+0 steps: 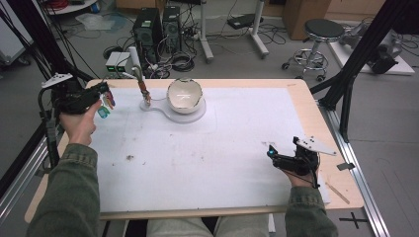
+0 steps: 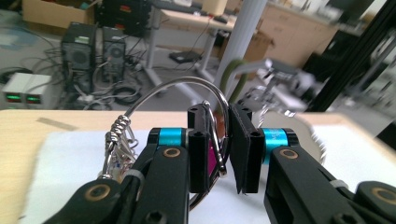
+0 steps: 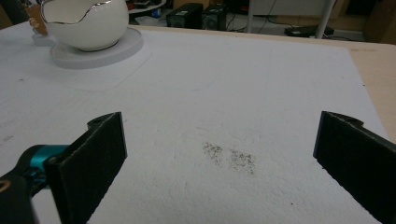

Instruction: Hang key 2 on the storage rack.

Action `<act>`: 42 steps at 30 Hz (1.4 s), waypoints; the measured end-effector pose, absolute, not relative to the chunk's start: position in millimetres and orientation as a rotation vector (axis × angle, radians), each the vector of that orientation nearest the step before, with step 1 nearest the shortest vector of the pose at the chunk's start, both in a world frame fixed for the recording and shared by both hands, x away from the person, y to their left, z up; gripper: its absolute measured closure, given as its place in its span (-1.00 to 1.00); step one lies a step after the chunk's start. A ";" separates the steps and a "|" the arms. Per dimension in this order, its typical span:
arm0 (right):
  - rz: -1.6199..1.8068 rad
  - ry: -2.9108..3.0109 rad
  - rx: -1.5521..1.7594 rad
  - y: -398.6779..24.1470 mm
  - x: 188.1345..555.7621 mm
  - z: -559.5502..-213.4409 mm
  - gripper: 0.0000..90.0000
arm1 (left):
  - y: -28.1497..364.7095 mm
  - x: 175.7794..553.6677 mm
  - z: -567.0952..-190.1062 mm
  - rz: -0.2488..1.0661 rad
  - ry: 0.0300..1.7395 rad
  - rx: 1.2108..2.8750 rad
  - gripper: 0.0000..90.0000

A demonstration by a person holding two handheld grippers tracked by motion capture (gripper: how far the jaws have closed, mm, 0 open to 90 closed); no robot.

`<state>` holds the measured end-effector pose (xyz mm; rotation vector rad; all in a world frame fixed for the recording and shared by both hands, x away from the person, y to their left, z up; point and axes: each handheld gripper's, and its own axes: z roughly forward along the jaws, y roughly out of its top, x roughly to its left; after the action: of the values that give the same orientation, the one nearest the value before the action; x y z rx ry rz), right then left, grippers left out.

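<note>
The left gripper [image 1: 101, 91] was clamped on a wire key ring [image 2: 187, 88]; in the left gripper view its jaws pinched the ring's lower arc, with a magenta tag between the pads. The ring's big loop arched up and to the left of the jaws, ending in a twisted wire coil from which smaller bits hung. In the high view the coloured tags [image 1: 105, 104] dangled just below the jaw tips, clear of the white mat [image 1: 207, 158], so the ring hung in the air at the mat's far left corner.

Taking the white bowl [image 1: 185, 95] as the landmark: the left gripper and its key ring were to the bowl's left, with the thin upright stand [image 1: 143, 89] between them. That stand rose from the left end of the bowl's flat white base [image 1: 170, 112]. The gripper pointed toward the stand and bowl, so any carry to either would run rightward along the mat's far edge. The left hand [image 1: 81, 123] was by far the nearer one.

The right gripper [image 1: 276, 155] rested well to the bowl's right and toward the near edge, jaws spread wide with nothing between them, over bare mat with a faint grey smudge [image 3: 229, 158].
</note>
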<state>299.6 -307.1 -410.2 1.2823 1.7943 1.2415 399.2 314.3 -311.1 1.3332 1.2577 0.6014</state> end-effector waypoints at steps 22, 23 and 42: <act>1.243 1.796 1.281 -308.5 298.7 -410.6 -0.96 | 295.6 433.2 -301.0 0.487 1.277 1.223 0.73; 1.243 1.795 1.280 -308.4 298.6 -410.5 -0.96 | 296.7 435.6 -302.3 0.474 1.289 1.201 0.73; 1.245 1.795 1.285 -308.8 298.3 -410.9 -0.96 | 298.1 462.4 -326.2 0.387 1.327 1.174 0.73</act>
<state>298.3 -308.8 -410.9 1.2848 1.7946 1.2445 462.4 298.1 -326.2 1.1741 1.3267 0.3867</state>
